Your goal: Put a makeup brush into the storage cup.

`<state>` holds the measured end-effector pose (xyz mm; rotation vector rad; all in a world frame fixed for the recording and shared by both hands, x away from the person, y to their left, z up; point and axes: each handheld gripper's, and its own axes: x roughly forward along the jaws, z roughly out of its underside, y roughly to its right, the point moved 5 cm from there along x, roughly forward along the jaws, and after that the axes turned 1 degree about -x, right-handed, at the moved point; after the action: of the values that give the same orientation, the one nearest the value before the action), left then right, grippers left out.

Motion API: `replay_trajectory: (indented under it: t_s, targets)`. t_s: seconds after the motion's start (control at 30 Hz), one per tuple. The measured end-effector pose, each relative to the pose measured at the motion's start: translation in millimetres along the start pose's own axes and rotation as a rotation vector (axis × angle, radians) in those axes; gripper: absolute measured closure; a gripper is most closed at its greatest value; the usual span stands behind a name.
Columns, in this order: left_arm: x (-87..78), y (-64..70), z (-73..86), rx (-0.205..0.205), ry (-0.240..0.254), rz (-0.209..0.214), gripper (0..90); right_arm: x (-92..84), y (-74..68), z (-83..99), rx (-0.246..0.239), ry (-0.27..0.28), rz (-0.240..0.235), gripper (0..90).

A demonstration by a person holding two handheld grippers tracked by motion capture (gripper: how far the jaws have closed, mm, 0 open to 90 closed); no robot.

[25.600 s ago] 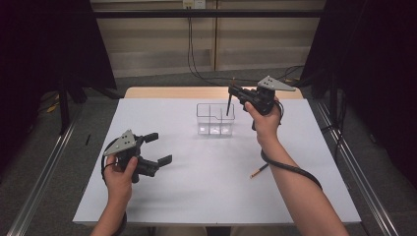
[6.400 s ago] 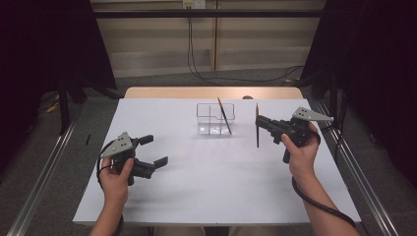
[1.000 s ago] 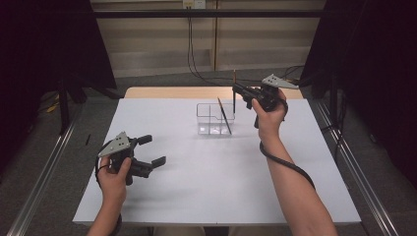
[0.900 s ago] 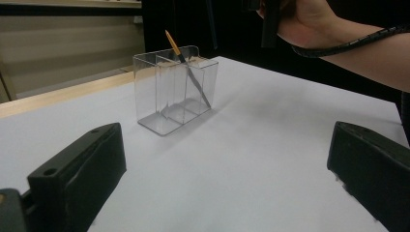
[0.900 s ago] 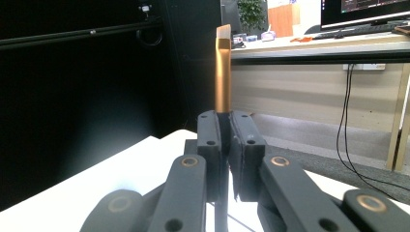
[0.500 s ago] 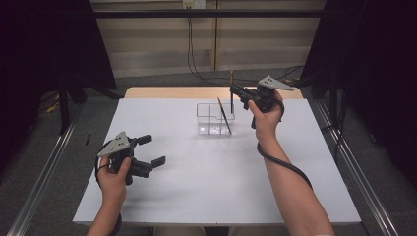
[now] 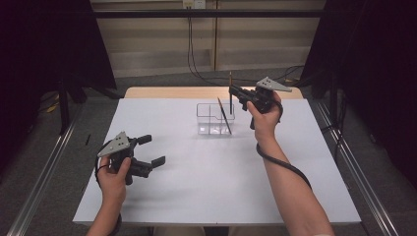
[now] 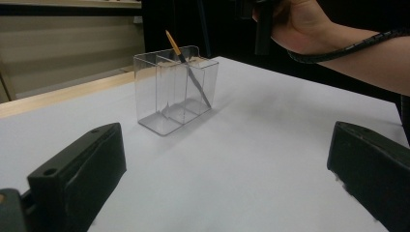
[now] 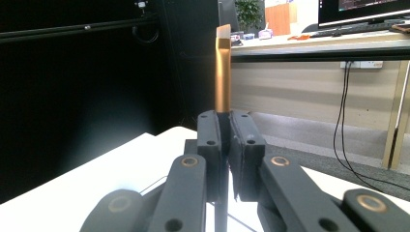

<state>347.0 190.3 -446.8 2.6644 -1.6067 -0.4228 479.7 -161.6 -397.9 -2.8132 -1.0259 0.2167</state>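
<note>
— High view, right tool (image 7: pixel 232 93): clamped shut on a slim black pencil with a gold cap (image 7: pixel 230 102), held upright just above the right end of a clear plastic compartment box (image 7: pixel 209 123).
— Handling?
— Judged light, stiff, rather slippery; apt to pivot if pinched off-centre. Gripped just below the gold cap, shaft hanging beneath.
— Left tool (image 7: pixel 152 150)?
— Gaped wide, held nothing, hovered low over the white table (image 7: pixel 196 196), well apart from the box. Noticed a matching pencil (image 7: pixel 224 115) leaning inside.

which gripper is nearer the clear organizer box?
Right. The right gripper holds a pencil upright just above the far right corner of the clear organizer box. The left gripper sits open well off to the near left, low over the table.
</note>
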Motion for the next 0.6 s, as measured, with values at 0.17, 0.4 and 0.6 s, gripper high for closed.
replay_trajectory:
  t_s: [0.17, 0.4, 0.6]
  targets:
    - [0.0, 0.1, 0.1, 0.001, -0.001, -0.002, 0.2, 0.4, 0.9, 1.7, 0.003, 0.002, 0.007, 84.2]
    - [0.2, 0.1, 0.0, 0.002, -0.002, -0.002, 0.2, 2.4, -0.6, 5.7, 0.003, -0.003, 0.005, 84.3]
    - [-0.3, 0.3, -0.4, -0.003, 0.002, -0.002, 0.2, 3.7, -0.8, 8.9, -0.002, -0.011, 0.009, 84.2]
